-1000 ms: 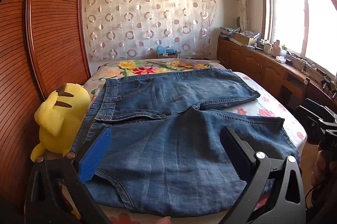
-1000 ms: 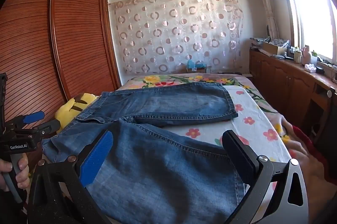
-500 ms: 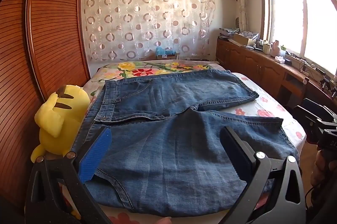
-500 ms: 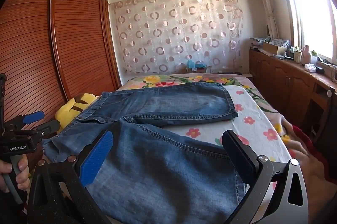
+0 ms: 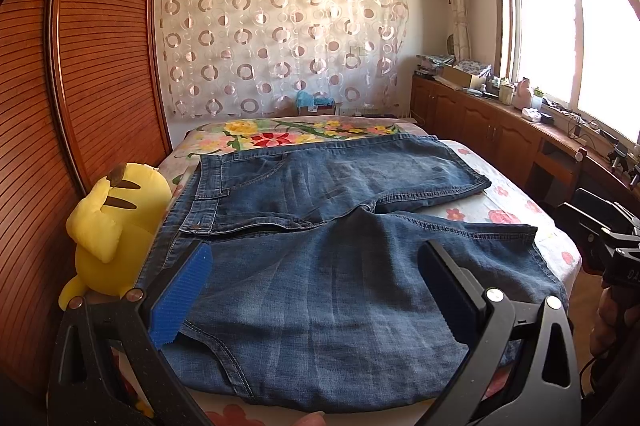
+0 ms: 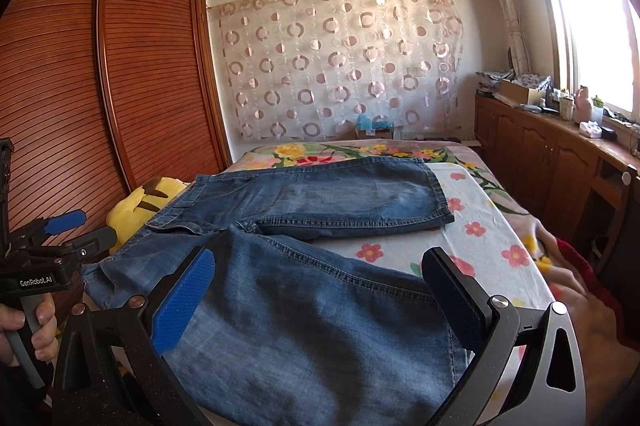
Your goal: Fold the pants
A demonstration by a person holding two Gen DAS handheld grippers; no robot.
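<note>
Blue denim shorts (image 5: 320,250) lie spread flat on the bed, waistband to the left and both legs pointing right; they also show in the right wrist view (image 6: 304,266). My left gripper (image 5: 316,290) is open and empty, held above the near leg by the waistband end. My right gripper (image 6: 320,294) is open and empty, above the near leg toward its hem. The left gripper also shows at the left edge of the right wrist view (image 6: 60,234). The right gripper shows at the right edge of the left wrist view (image 5: 600,238).
The bed (image 5: 516,201) has a flowered sheet. A yellow plush toy (image 5: 112,226) sits at the bed's left edge against a wooden sliding wardrobe (image 5: 100,65). Wooden cabinets (image 5: 500,137) with clutter run under the window on the right. A red cloth (image 6: 580,266) hangs off the bed's right side.
Both wrist views have tilted slightly, the left one a little upward. The shorts have not moved and both grippers stay open.
</note>
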